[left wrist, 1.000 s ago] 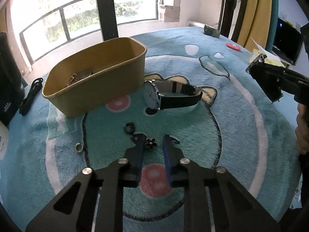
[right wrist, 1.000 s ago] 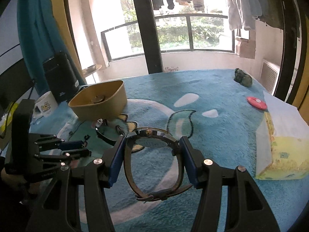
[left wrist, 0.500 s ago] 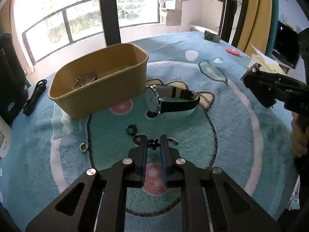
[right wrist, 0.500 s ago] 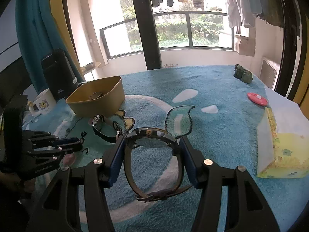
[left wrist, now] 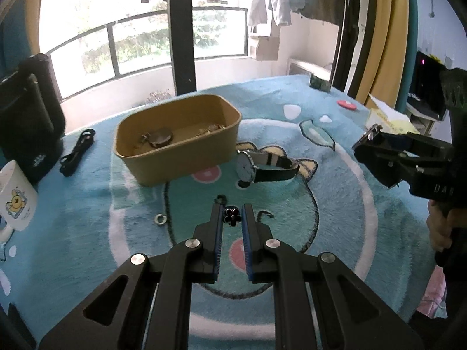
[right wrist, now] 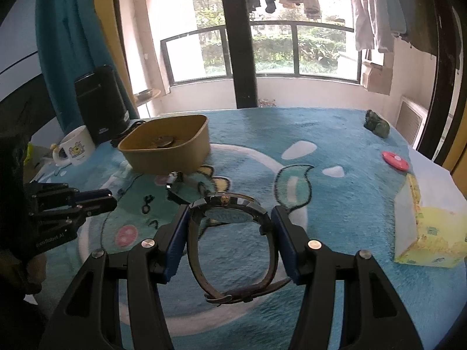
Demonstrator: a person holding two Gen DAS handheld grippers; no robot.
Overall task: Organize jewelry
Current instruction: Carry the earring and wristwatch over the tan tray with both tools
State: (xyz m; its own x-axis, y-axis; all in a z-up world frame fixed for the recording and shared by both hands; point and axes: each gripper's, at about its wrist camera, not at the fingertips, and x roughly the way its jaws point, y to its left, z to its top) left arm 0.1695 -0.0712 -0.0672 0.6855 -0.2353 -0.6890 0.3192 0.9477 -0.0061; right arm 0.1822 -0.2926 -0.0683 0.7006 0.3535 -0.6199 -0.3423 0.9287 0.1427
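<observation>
My left gripper (left wrist: 232,214) is shut on a small black flower-shaped piece of jewelry (left wrist: 232,216) and holds it above the rug. My right gripper (right wrist: 230,213) is shut on a dark-strapped watch (right wrist: 230,207) held between its blue pads, above the rug. A tan box (left wrist: 178,140) stands beyond, with a round pendant and a chain inside; it also shows in the right wrist view (right wrist: 167,145). Another black-strapped watch (left wrist: 267,166) lies to the right of the box. A small dark ring (left wrist: 221,197) and a silver ring (left wrist: 160,218) lie on the rug.
A teal cartoon rug (left wrist: 335,204) covers the table. A white mug (left wrist: 14,201), a black cylinder (left wrist: 29,125) and a black cable (left wrist: 77,151) are at the left. A tissue box (right wrist: 426,224), a pink disc (right wrist: 395,159) and a green figure (right wrist: 378,124) are at the right.
My left gripper closed on the black flower piece and lifted it off the rug. My right gripper still holds its watch, drifting slightly.
</observation>
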